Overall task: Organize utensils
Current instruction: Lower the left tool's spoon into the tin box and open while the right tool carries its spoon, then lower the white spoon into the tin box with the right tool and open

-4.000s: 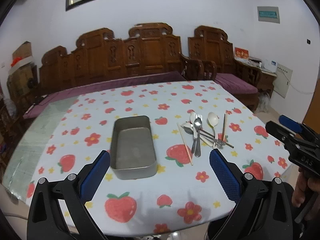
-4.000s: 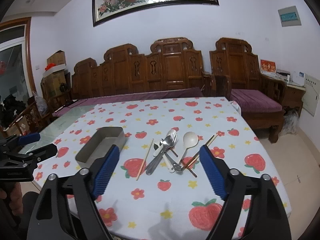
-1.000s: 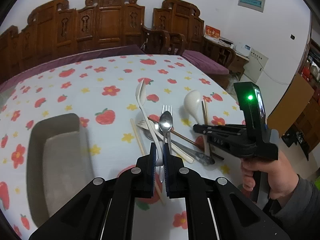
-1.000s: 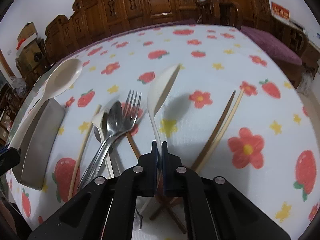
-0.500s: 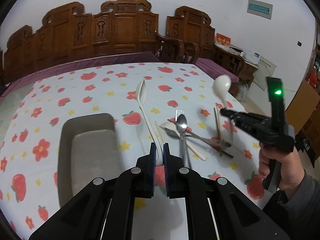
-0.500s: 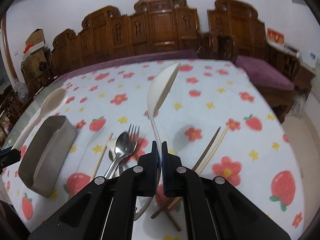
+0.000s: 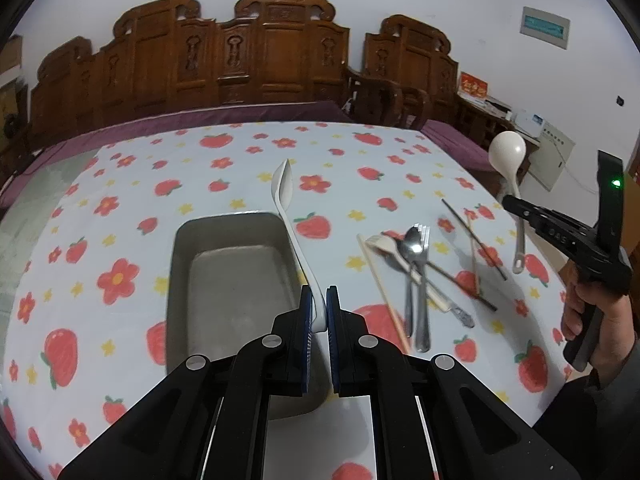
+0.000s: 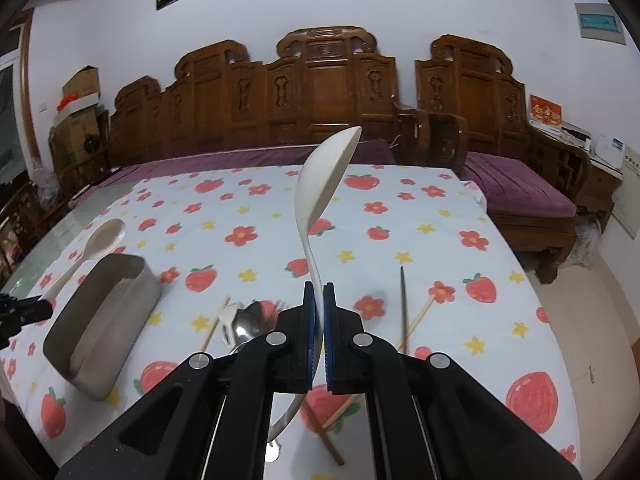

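Observation:
My left gripper (image 7: pixel 319 312) is shut on a white plastic spoon (image 7: pixel 294 232) and holds it over the right wall of the grey metal tray (image 7: pixel 236 276). My right gripper (image 8: pixel 319 308) is shut on a second white spoon (image 8: pixel 320 200), held above the table; it shows at the right of the left wrist view (image 7: pixel 510 176). On the cloth to the right of the tray lie a metal spoon (image 7: pixel 410 264), a fork (image 7: pixel 422 280), another white spoon (image 7: pixel 390 246) and wooden chopsticks (image 7: pixel 384 284).
The table carries a strawberry-and-flower cloth (image 7: pixel 240 152). A carved wooden bench (image 7: pixel 240 60) with purple cushions stands behind it. The table's right edge drops to the floor (image 8: pixel 600 320). A cabinet with boxes stands at the far right (image 7: pixel 520 120).
Both grippers were open four seconds ago; each has since closed on a white spoon and lifted it. In the last second the left one moved over the tray and the right one rose higher.

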Motion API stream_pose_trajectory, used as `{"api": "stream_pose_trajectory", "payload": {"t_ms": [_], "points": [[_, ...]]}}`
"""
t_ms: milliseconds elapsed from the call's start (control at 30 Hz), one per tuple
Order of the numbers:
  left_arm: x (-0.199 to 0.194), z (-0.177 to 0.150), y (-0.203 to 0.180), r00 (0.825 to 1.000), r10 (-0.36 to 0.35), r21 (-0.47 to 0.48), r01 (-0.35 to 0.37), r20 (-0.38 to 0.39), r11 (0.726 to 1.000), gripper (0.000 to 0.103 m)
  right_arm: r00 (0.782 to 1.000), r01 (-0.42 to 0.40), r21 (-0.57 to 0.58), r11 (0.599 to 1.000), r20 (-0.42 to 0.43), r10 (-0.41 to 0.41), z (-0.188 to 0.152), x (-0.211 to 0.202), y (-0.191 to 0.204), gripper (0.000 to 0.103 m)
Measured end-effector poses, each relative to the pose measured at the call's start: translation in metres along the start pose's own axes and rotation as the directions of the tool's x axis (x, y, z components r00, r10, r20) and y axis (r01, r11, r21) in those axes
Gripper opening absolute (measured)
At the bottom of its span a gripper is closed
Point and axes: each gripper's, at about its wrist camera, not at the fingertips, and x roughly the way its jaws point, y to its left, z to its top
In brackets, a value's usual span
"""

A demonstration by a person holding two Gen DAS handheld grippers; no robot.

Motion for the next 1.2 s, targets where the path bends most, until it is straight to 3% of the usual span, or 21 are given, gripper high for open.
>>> {"api": "stream_pose_trajectory", "payload": {"t_ms": [367, 600, 767, 900, 1200], "points": [[0.023, -0.017, 0.024, 0.992, 0.069, -0.016, -0.071, -0.102, 0.997, 0.006, 0.990, -0.127, -0.093, 0.987, -0.074, 0.120, -0.018, 0.005, 0.066, 0.005], [0.041, -0.024, 0.045, 0.982, 0.075, -0.054, -0.086, -0.174, 0.995, 0.006, 0.977, -0.192, -0.124, 0.973, -0.117, 0.178, -0.027, 0.007, 0.100, 0.005], [0.037, -0.021, 0.053, 0.983, 0.083, -0.070, -0.095, -0.166, 0.993, 0.008, 0.968, -0.223, -0.122, 0.967, -0.142, 0.205, -0.027, 0.007, 0.116, 0.005], [0.024, -0.014, 0.057, 0.987, 0.090, -0.075, -0.100, -0.132, 0.992, 0.020, 0.963, -0.242, -0.130, 0.962, -0.153, 0.222, -0.024, 0.006, 0.129, 0.005], [-0.005, 0.000, 0.072, 0.992, 0.113, -0.080, -0.117, -0.055, 0.990, 0.021, 0.938, -0.316, -0.120, 0.941, -0.191, 0.291, -0.012, 0.014, 0.170, 0.005]]}}
